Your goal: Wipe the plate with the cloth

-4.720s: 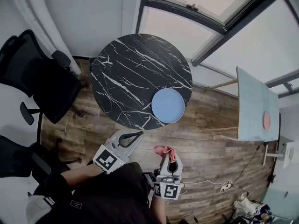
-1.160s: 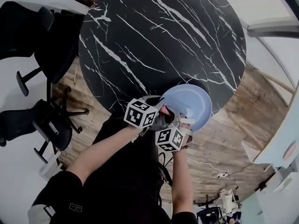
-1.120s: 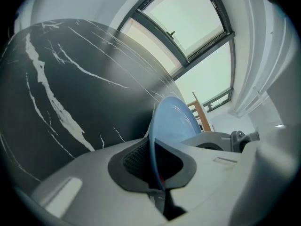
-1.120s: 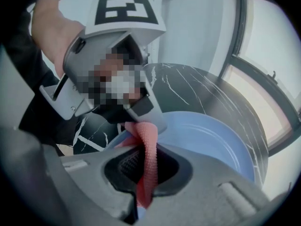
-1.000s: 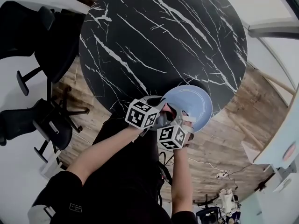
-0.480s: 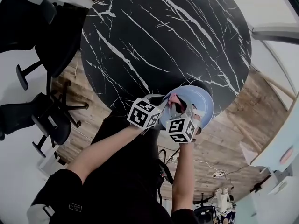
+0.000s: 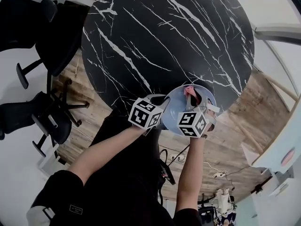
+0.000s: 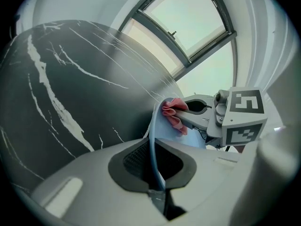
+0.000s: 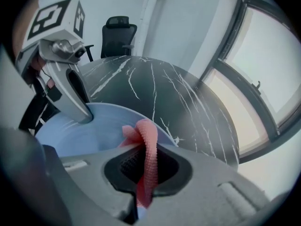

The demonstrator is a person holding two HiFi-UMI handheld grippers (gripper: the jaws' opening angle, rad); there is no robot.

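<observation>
A light blue plate (image 7: 175, 106) is over the near edge of the round black marble table (image 7: 164, 36). My left gripper (image 7: 161, 110) is shut on the plate's near-left rim; in the left gripper view the plate (image 8: 152, 135) runs edge-on between the jaws of that gripper (image 8: 155, 171). My right gripper (image 7: 193, 97) is shut on a pink cloth (image 7: 189, 89). The cloth is pressed to the plate's face near its far right part. In the right gripper view the cloth (image 9: 146, 149) sticks up from the right gripper (image 9: 143, 173) over the plate (image 9: 80, 135).
Black office chairs (image 7: 33, 32) stand to the left of the table on a wooden floor (image 7: 235, 126). A large window (image 8: 197, 22) lies beyond the table. A pale table edge (image 7: 282, 145) shows at the right.
The right gripper and the cloth have slid across the plate, from its near edge to its far right. The left gripper and the plate have stayed put.
</observation>
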